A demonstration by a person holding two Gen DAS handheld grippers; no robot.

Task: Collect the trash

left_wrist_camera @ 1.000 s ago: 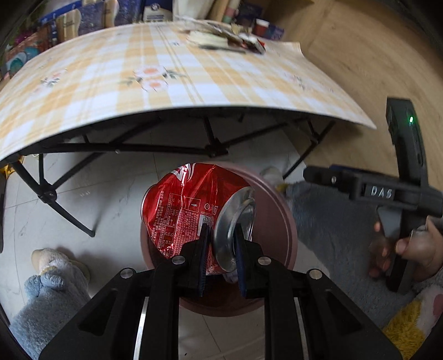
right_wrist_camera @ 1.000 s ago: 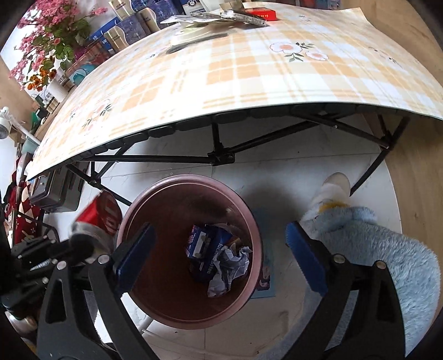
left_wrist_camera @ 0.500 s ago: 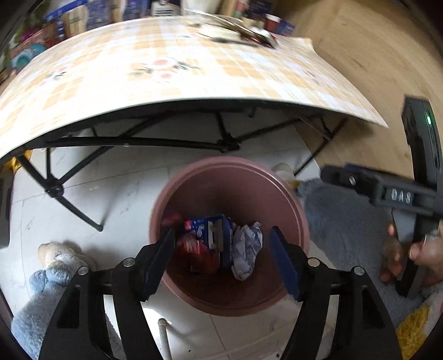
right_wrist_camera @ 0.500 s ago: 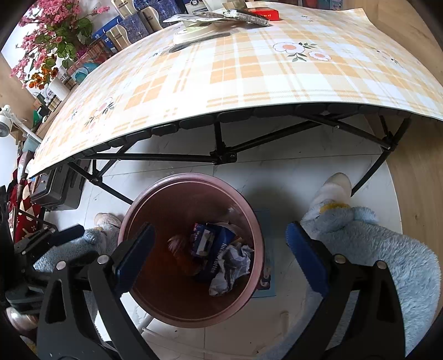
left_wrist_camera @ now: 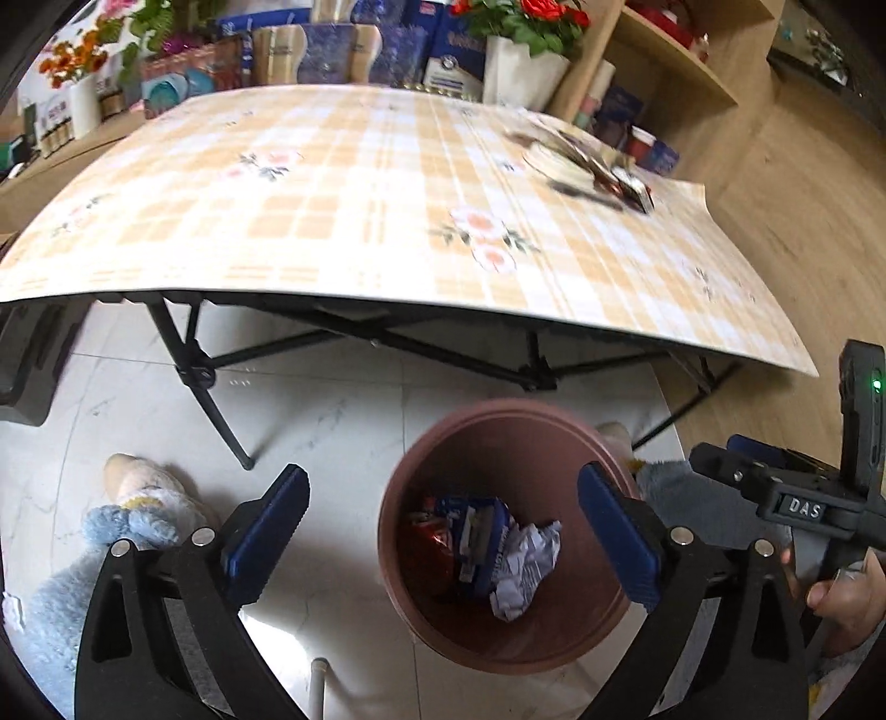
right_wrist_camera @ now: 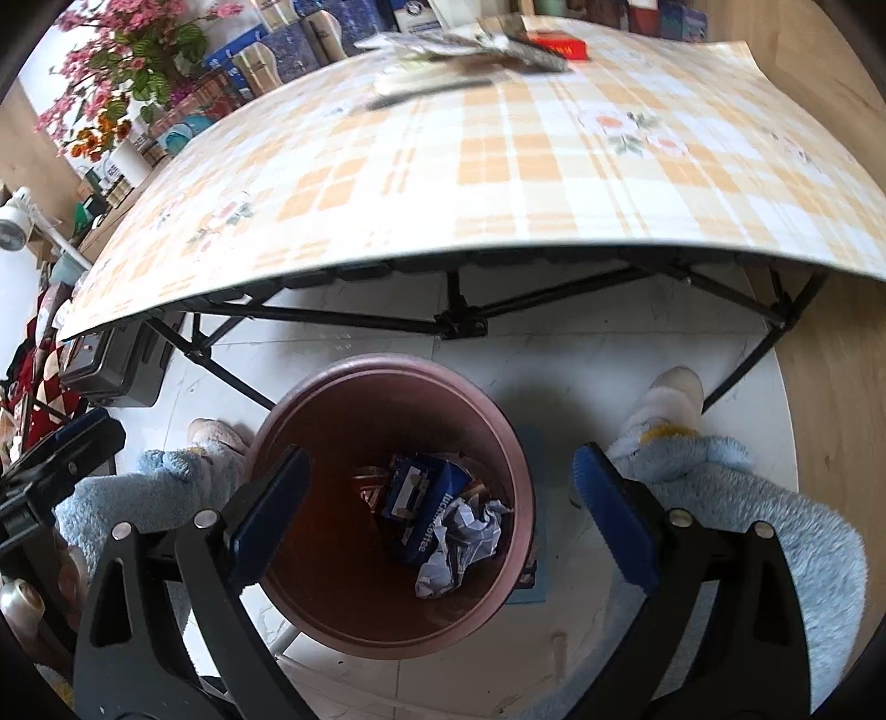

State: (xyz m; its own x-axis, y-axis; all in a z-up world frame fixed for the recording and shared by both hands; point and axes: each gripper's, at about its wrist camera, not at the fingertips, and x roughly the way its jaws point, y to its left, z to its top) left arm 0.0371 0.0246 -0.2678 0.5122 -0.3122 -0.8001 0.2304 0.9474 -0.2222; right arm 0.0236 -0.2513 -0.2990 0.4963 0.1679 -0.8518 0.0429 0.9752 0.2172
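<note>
Checked orange-and-white cloth covers the counter [left_wrist_camera: 387, 221], which stands on black folding legs over a pale marble-tiled floor [left_wrist_camera: 332, 421]; wood flooring lies to the right. Left wrist view: shelves of boxes and flower pots line the far wall. Left claw [left_wrist_camera: 443, 531] is spread wide, holding nothing, above the brown trash bin [left_wrist_camera: 410, 598] on the floor. Inside the bin lie the crushed red can [left_wrist_camera: 434, 540], a blue coffee box [left_wrist_camera: 482, 534] and crumpled white paper [left_wrist_camera: 523, 565]. A second ago this claw clamped the can over the bin; the can now rests at the bottom. More litter [left_wrist_camera: 592, 166] sits at the counter's far right corner.

Right wrist view: right claw [right_wrist_camera: 440, 518] is likewise spread and vacant, unchanged, over the bin [right_wrist_camera: 515, 471]. Litter pile [right_wrist_camera: 470, 50] and a red box [right_wrist_camera: 559, 47] remain on the counter.
</note>
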